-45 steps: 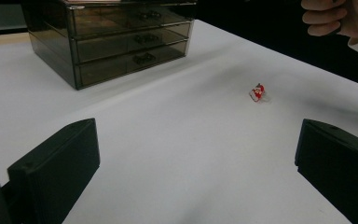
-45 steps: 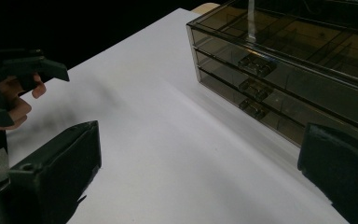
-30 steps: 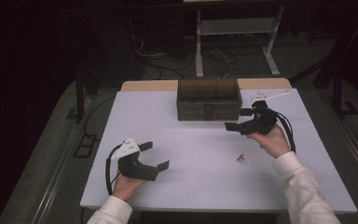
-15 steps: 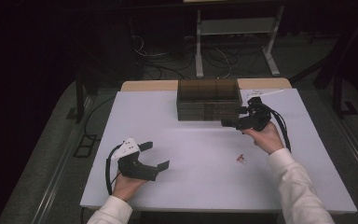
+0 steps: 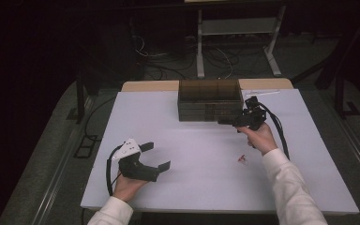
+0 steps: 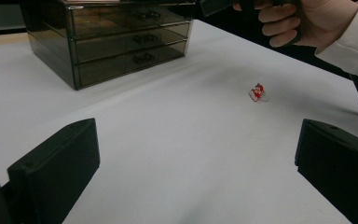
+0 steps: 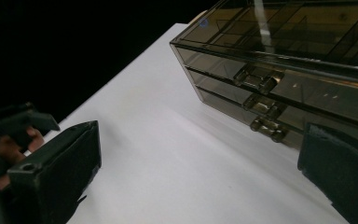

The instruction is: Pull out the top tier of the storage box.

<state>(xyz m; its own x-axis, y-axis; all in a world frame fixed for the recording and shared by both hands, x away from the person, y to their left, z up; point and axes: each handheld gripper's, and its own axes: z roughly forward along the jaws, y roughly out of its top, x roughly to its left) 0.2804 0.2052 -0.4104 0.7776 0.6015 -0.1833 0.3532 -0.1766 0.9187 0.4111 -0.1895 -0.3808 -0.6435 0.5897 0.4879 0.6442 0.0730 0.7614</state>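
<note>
A smoky translucent three-drawer organizer [image 5: 209,101] stands at the back middle of the white table [image 5: 192,154], all drawers closed. In the right gripper view its drawer handles [image 7: 256,77] are close ahead. My right gripper [image 5: 227,123] is open, just in front of the organizer's right front corner, nothing between its jaws. A small red and white object [image 5: 242,160] lies on the table below the right hand; the left gripper view shows this small object [image 6: 258,92] too. My left gripper [image 5: 157,156] rests open near the front left, holding nothing.
A paper sheet [image 5: 262,92] lies behind the organizer on a wooden board [image 5: 150,86]. Beyond the table are a white stand [image 5: 236,37] and floor cables [image 5: 154,56]. The other hand [image 6: 303,21] hangs high in the left gripper view.
My right gripper has moved left and slightly toward the organizer's front. The left gripper has stayed where it was.
</note>
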